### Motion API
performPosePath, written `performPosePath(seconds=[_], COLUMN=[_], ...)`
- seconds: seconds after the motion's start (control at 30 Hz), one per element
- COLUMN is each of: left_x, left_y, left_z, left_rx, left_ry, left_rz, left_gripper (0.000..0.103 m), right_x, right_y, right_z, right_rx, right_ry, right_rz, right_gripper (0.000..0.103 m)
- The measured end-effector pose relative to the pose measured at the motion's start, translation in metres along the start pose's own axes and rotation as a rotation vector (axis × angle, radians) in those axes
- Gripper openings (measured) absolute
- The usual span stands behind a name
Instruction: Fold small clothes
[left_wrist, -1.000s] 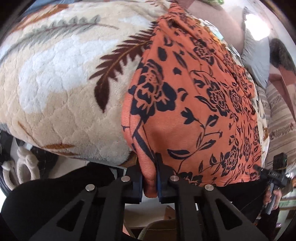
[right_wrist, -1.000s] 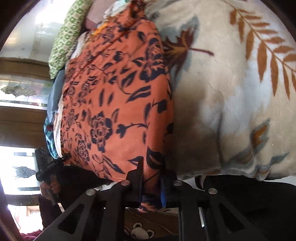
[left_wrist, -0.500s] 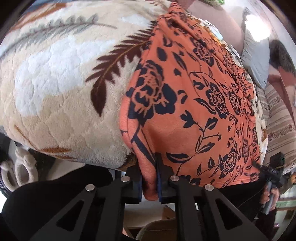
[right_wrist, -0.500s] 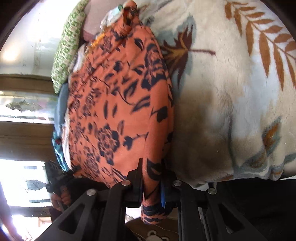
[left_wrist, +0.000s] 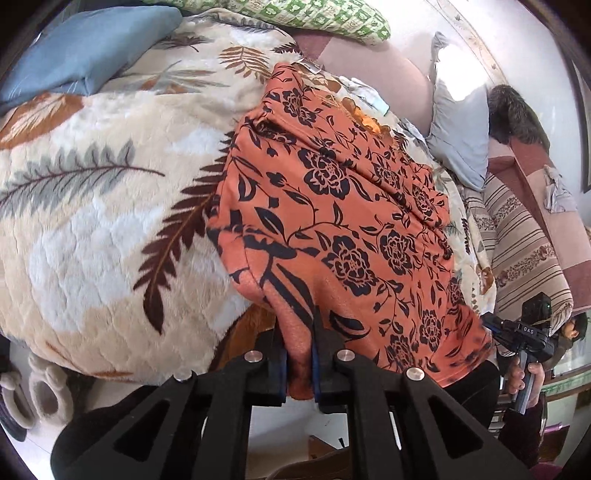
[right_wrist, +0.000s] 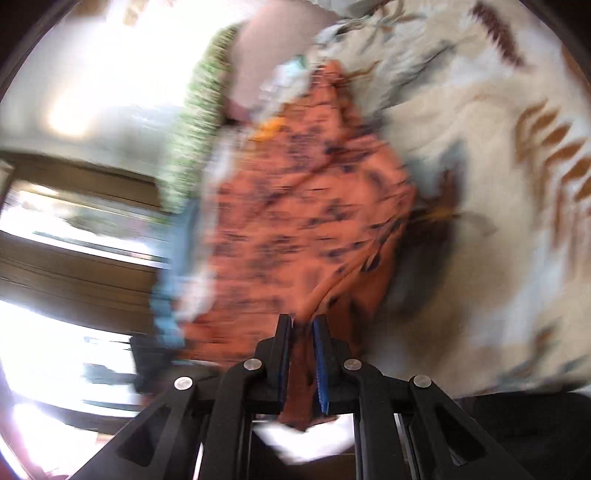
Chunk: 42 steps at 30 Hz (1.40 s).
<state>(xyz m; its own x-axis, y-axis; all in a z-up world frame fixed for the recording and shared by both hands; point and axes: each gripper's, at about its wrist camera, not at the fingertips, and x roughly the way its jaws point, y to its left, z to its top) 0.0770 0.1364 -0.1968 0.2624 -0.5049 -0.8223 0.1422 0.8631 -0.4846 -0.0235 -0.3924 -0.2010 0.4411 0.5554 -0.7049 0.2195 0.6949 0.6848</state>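
A home bedroom: plush leaf-print blanket (left_wrist: 110, 221), pillows (left_wrist: 458, 122) (one blue-grey).

Bed (left_wrist: 92, 229) covered by cream leaf-print blanket. Lying on blanket: orange floral garment (left_wrist: 351, 221), blue pillow (left_wrist: 85, 48) at far left, green patterned pillow (left_wrist: 295, 14) at head, pale grey pillow (left_wrist: 458, 125) right.

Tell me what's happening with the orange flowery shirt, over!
Left gripper and right gripper both shut on the orange shirt's near edge. Shirt drapes over the leaf blanket. Nothing in the way.
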Motion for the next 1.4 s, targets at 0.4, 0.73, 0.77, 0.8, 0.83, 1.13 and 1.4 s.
performPosePath(seconds=[0.4, 0.73, 0.77, 0.8, 0.83, 1.13, 1.4], left_x=[-0.004, -0.027, -0.029, -0.032, -0.034, -0.033, -0.032], left_y=[0.007, -0.016, -0.018, -0.019, -0.02, -0.017, -0.008], left_z=[-0.02, -0.017, -0.017, -0.016, -0.015, -0.015, -0.006], left_rx=[-0.037, 0.004, 0.009, 0.013, 0.014, 0.003, -0.029], left_ry=[0.002, -0.044, -0.05, -0.056, -0.06, -0.058, -0.065], left_rz=[-0.034, -0.046, -0.045, -0.047, -0.05, -0.046, -0.084], left_gripper=[0.009, 0.009, 0.009, 0.009, 0.009, 0.009, 0.009], right_x=[-0.003, 0.042, 0.043, 0.044, 0.045, 0.064, 0.051], right_y=[-0.058, -0.081, -0.078, -0.075, -0.075, -0.069, -0.048], right_z=[-0.023, -0.037, -0.037, -0.038, -0.039, -0.052, -0.044], right_rx=[0.121, 0.184, 0.167, 0.155, 0.155, 0.134, 0.126], right_ry=[-0.009, 0.145, 0.143, 0.147, 0.159, 0.182, 0.129], right_rz=[-0.094, -0.041, -0.058, -0.07, -0.067, -0.039, 0.068], right_gripper=[0.071, 0.066, 0.065, 0.056, 0.034, 0.011, 0.008])
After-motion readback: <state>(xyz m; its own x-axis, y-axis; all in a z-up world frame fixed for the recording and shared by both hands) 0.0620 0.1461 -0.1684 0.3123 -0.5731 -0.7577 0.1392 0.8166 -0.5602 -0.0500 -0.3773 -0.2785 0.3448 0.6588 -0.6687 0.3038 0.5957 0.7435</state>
